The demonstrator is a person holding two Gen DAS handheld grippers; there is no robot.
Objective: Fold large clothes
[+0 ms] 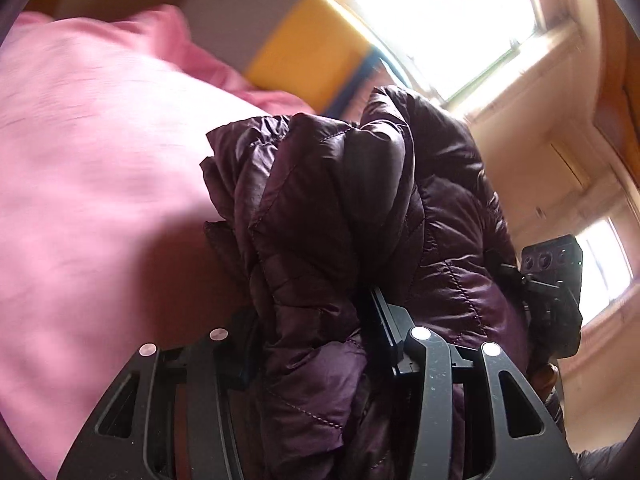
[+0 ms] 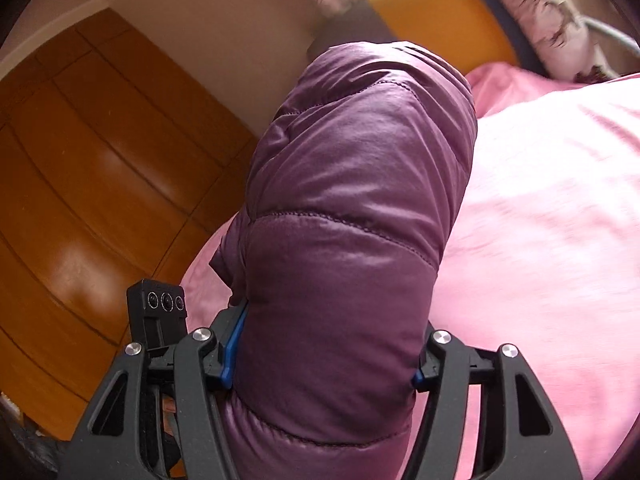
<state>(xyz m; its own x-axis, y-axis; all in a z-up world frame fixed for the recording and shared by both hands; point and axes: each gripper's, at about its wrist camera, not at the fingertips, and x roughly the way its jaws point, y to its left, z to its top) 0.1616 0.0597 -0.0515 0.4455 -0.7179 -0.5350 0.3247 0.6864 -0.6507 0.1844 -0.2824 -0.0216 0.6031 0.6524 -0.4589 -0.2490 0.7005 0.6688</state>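
Observation:
A dark purple quilted puffer jacket hangs bunched in the left wrist view, above the pink bedsheet. My left gripper is shut on a thick fold of it. In the right wrist view the same jacket bulges up between the fingers, and my right gripper is shut on it. The jacket is lifted off the bed and hides both grippers' fingertips. The other gripper's camera block shows at the jacket's right edge in the left wrist view, and at lower left in the right wrist view.
A yellow and blue headboard stands behind the bed. A patterned pillow lies at the bed's head. Bright windows are on the far wall. A wooden floor lies beside the bed.

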